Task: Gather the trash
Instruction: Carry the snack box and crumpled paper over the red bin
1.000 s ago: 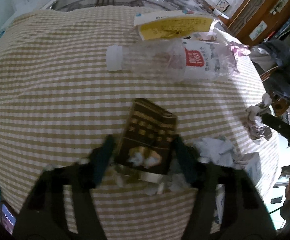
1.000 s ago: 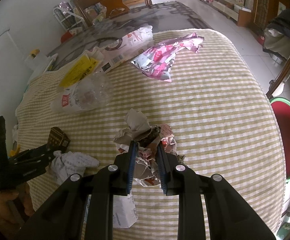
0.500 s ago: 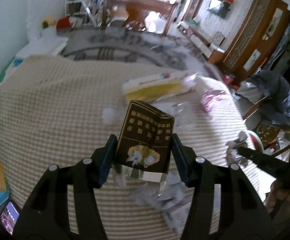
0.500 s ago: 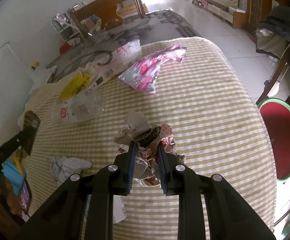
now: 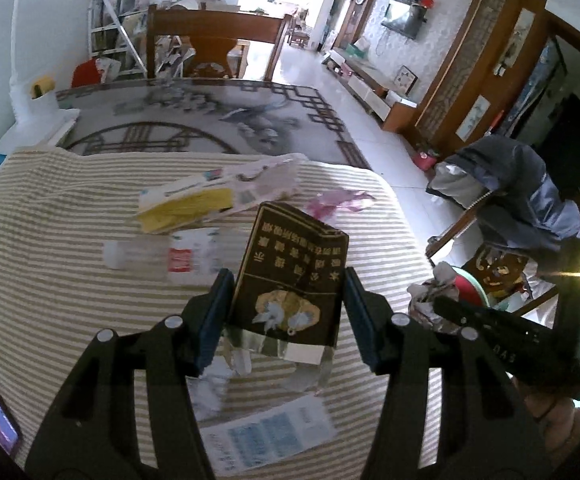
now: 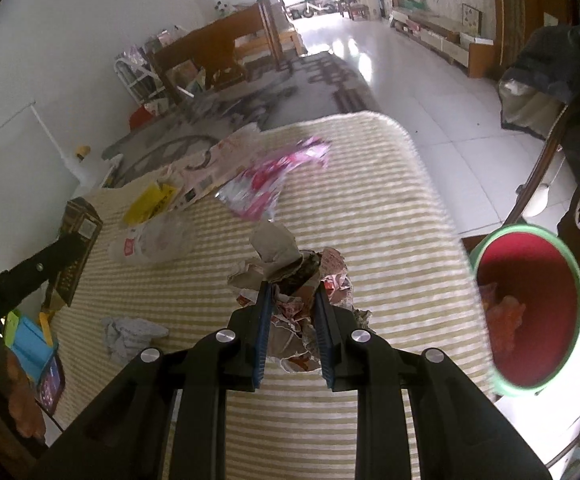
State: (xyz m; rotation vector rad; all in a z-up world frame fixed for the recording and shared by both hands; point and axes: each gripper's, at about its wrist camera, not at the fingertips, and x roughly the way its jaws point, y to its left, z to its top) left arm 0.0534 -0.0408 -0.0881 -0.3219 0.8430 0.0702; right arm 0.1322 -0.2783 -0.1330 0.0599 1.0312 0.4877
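Crumpled paper, printed red and grey, is clamped between the pads of the right gripper and is held above the striped tablecloth. To its right and lower, just past the table edge, a red bin with a green rim stands open-mouthed; something orange is seen inside it, though what it is cannot be told. The coming move is judged to turn on that relation: the wad has to be carried rightward over the edge until it hangs above the bin's mouth, and the right gripper is clearly the nearer of the two.

A dark cigarette pack is gripped by the left gripper, pads closed on its two long sides, its long axis running away from the camera and its gold print upside down. It is held off the cloth, farther from the bin, and would have to cross the table.

On the cloth are left a clear plastic bottle lying on its side, a yellow-and-white carton, a pink wrapper, a grey tissue wad and a blue-printed slip.
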